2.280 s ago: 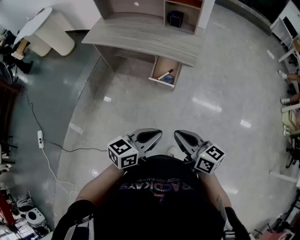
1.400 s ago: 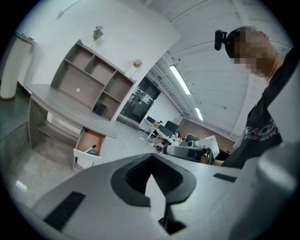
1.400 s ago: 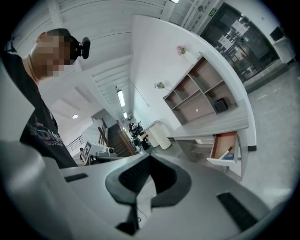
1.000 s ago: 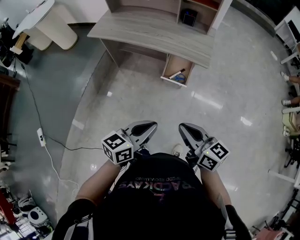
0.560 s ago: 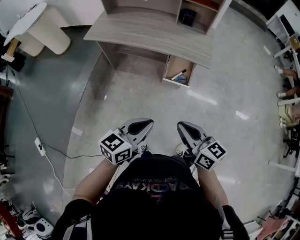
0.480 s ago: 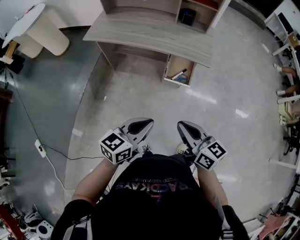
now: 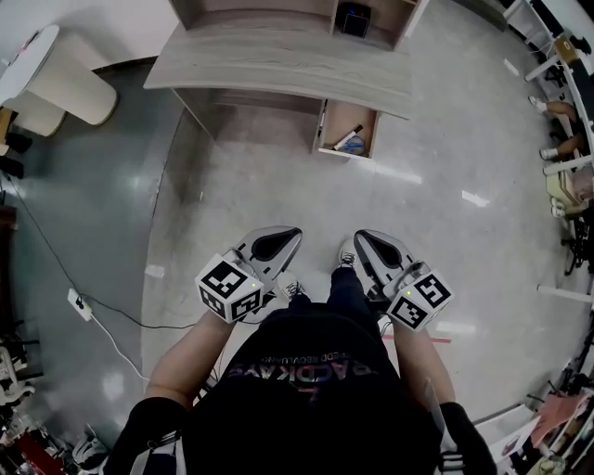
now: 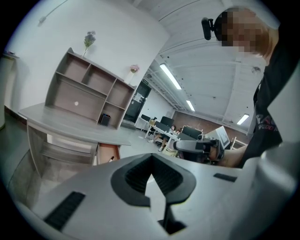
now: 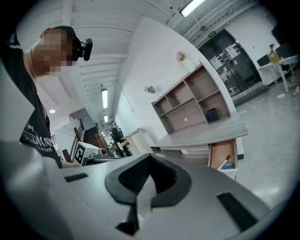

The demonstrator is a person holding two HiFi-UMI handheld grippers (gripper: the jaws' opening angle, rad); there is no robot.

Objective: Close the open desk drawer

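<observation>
While the person stands well back from the counter [image 7: 278,60], both tools are up in front of the body, aimed its way. Off the counter's left end, a white round table [image 7: 70,88] sits by the wall. Nearer the person, a power strip [image 7: 76,304] lies on the floor [image 7: 278,195].

Left gripper [image 7: 293,233] now: fingers pressed together with nothing between them, well short of the counter.

And there's the drawer [image 7: 348,130], hanging open under the counter's right end and pulled out toward the person. Inside it lie a marker pen [image 9: 224,161] and something blue [image 9: 228,166]. On the counter's shelf unit [image 7: 232,9], a dark box [image 7: 353,19] sits in a cubby straight above that drawer.

Right gripper [image 7: 358,237]: fingers together too, empty, well apart from the counter and lined up with the drawer's open front.
</observation>
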